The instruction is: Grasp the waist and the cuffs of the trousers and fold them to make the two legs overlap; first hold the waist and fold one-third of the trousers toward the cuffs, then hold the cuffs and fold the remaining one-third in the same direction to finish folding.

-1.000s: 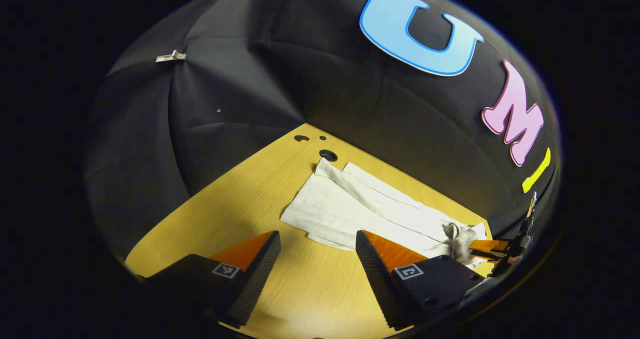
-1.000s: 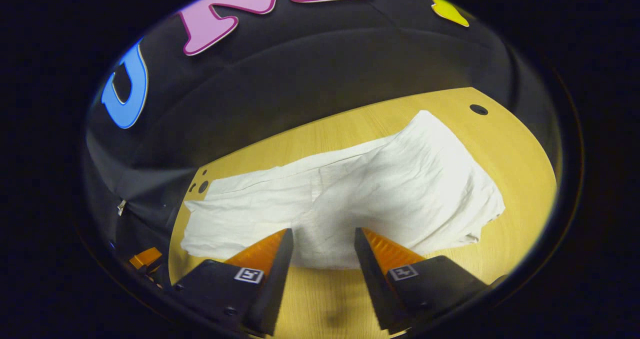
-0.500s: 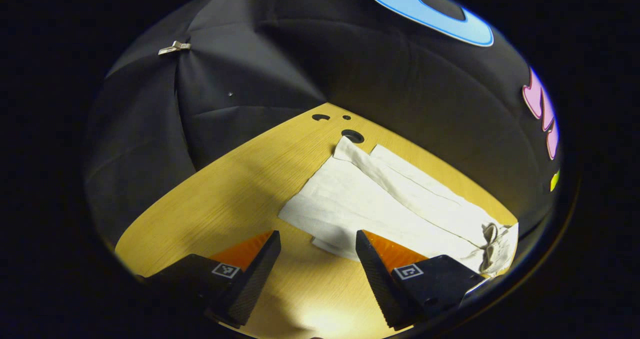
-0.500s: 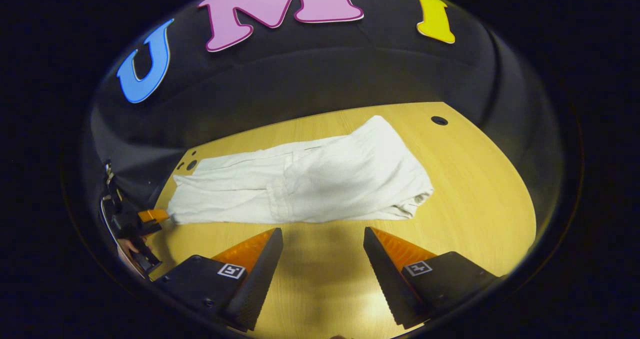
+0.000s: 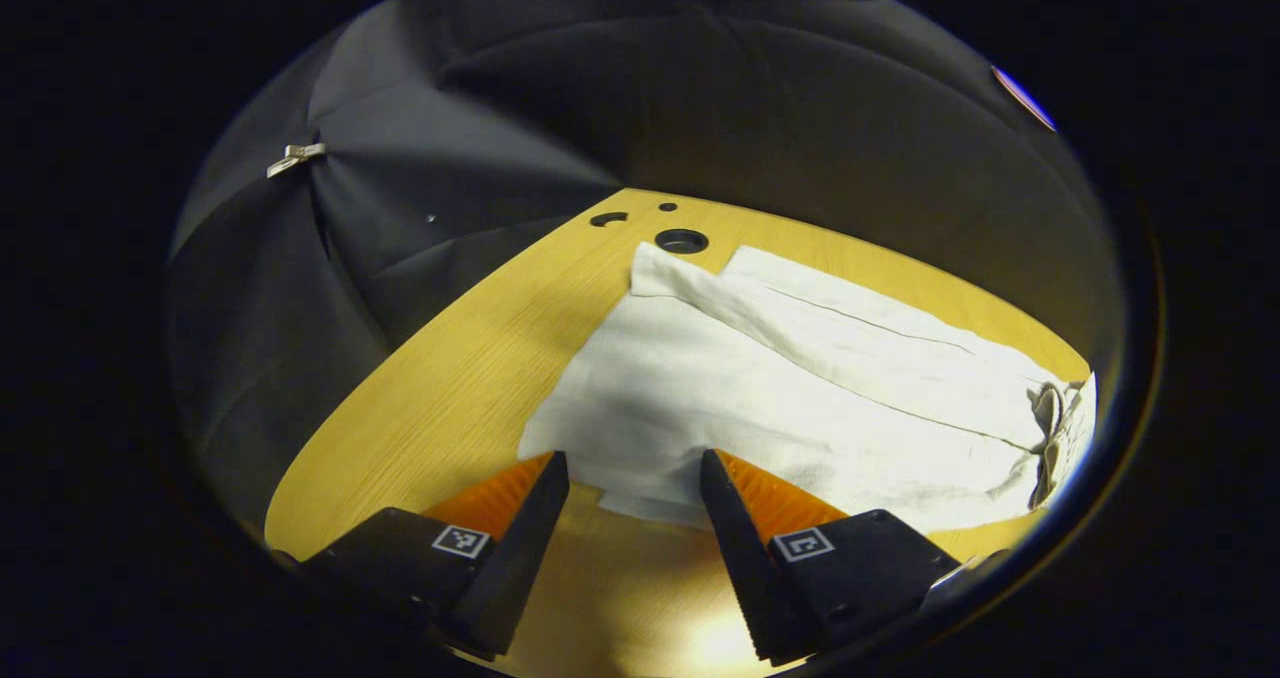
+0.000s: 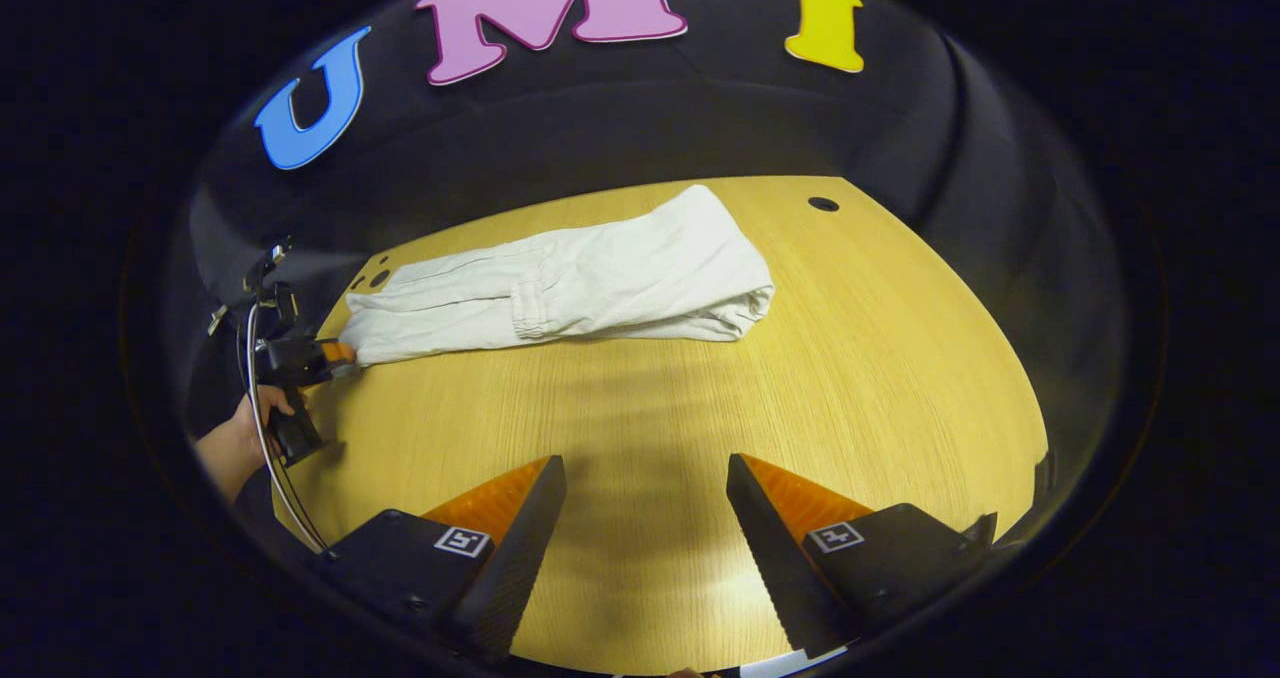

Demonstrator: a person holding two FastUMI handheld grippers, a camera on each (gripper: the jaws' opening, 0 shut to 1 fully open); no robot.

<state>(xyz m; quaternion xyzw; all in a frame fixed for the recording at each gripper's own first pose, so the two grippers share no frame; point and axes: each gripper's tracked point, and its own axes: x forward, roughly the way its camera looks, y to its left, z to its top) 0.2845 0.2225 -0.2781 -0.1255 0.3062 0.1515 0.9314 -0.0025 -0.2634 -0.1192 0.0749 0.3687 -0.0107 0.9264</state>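
On the pale wooden table [image 6: 700, 438] lie the white cotton trousers [image 6: 590, 283], stretched long and flat along the far edge beneath the black cloth wall [image 6: 600, 128]. They are folded lengthwise, with one leg lying on the other, and a seam runs along the upper layer. In the right gripper view the cuff end reaches toward the far left corner, where small round holes [image 6: 378, 278] pierce the table top, and the bunched waist end [image 6: 745, 303] points toward the middle of the far edge, short of another round hole [image 6: 823, 204].

The left gripper [image 5: 625, 463] has its fingers spread, released, with the near cuff corner of the trousers [image 5: 780, 388] lying between the tips; whether the tips touch the cloth cannot be told. In the left gripper view the cuffs [image 5: 600, 458] lie in stacked layers at the fingers, and the gathered waistband [image 5: 1055, 423] shows at the far right. The right gripper view shows the same left gripper [image 6: 340, 352] at the cuff end, held by a hand [image 6: 245, 438], with a thin cable [image 6: 265, 438] looping down beside it.

The right gripper [image 6: 645, 468] is released too, its fingers wide apart over bare table near the front edge, well apart from the trousers.

A small metal clip [image 5: 291, 159] pins the black cloth wall [image 5: 450, 128] near its seam.
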